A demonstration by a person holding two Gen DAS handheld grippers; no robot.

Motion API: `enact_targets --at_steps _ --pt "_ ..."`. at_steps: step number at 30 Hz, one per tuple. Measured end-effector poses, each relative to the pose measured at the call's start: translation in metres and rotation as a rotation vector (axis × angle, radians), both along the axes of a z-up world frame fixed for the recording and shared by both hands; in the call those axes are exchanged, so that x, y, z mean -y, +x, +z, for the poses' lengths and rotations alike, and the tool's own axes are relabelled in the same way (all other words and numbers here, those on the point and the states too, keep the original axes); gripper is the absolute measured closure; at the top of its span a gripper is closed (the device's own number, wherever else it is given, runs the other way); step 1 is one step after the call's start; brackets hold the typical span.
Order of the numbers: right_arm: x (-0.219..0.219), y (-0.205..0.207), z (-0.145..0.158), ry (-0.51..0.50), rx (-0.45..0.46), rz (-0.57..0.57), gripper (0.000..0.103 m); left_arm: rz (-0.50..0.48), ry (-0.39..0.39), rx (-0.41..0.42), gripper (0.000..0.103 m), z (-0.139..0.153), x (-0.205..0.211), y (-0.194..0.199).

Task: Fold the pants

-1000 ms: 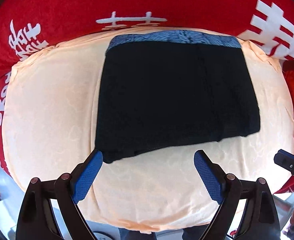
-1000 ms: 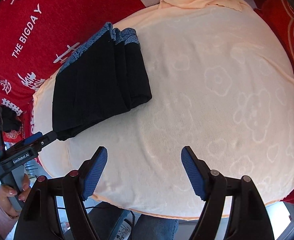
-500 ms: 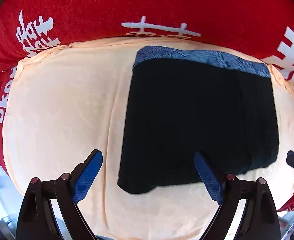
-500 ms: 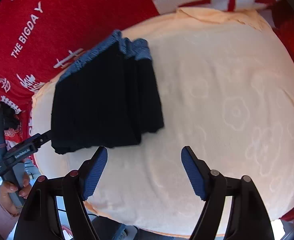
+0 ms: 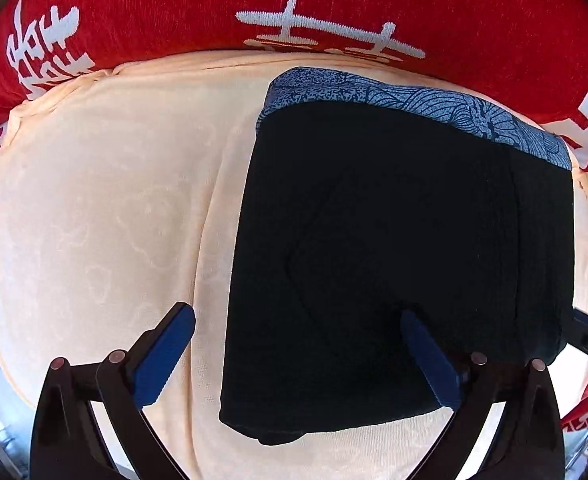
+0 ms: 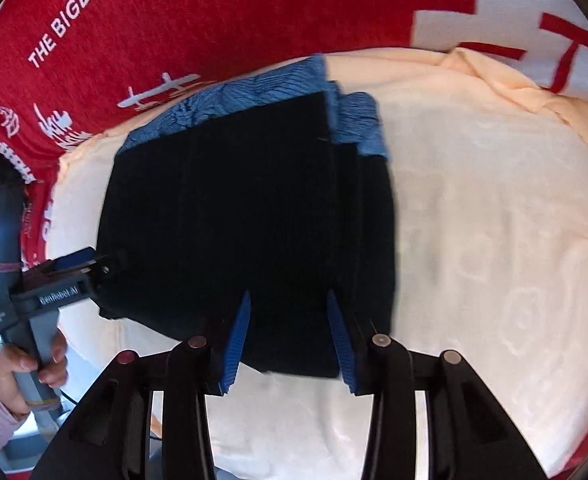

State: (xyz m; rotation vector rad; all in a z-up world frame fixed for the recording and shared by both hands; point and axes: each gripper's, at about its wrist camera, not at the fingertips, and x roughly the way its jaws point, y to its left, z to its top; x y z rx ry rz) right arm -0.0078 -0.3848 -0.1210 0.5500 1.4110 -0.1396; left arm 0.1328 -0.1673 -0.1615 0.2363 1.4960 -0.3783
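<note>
The black pants (image 5: pixel 406 240) lie folded into a rectangle on the peach cloth (image 5: pixel 93 220), with a blue patterned waistband (image 5: pixel 414 98) at the far edge. They also show in the right wrist view (image 6: pixel 253 220). My left gripper (image 5: pixel 298 344) is open, its right finger over the near edge of the pants and its left finger over the cloth. My right gripper (image 6: pixel 287 320) is partly closed, its jaws still apart over the near edge of the pants. The left gripper's tip (image 6: pixel 81 264) sits at the left edge of the pants.
A red blanket with white lettering (image 5: pixel 294 4) surrounds the peach cloth at the back and sides. The peach cloth stretches wide to the right of the pants (image 6: pixel 494 240). A hand (image 6: pixel 33 364) holds the left gripper's handle.
Both grippers have moved in toward the pants, which now sit under their fingers. The right gripper's jaws have narrowed from wide open. The left gripper has shifted left and closer.
</note>
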Motion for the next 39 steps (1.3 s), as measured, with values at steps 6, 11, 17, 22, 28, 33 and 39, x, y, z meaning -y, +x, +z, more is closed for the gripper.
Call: enact_targets --at_steps 6,11,17,22,28,33,39 --pt "0.017 -0.029 0.002 0.095 -0.016 -0.094 0.04 0.001 -0.005 -0.014 0.0 -0.001 0.001 0.002" --pt "0.024 -0.035 0.001 0.105 -0.032 -0.109 0.04 -0.016 -0.004 -0.012 0.0 -0.002 0.004 0.009" --pt "0.026 -0.032 0.002 0.11 -0.026 -0.1 0.032 0.003 -0.024 -0.05 0.0 -0.003 -0.001 0.016" --pt "0.029 -0.03 0.005 0.117 -0.015 -0.085 0.026 -0.011 -0.04 -0.046 0.0 0.004 -0.01 0.024" --pt "0.038 -0.029 0.002 0.15 0.012 -0.065 0.025 -0.014 -0.054 -0.056 0.0 0.009 -0.029 0.043" --pt "0.046 -0.027 -0.006 0.176 0.0 -0.049 0.025 0.008 -0.123 -0.118 0.0 0.005 -0.047 0.063" --pt "0.061 -0.027 -0.013 0.217 0.017 -0.067 0.024 -0.01 -0.233 -0.195 0.0 -0.003 -0.054 0.088"
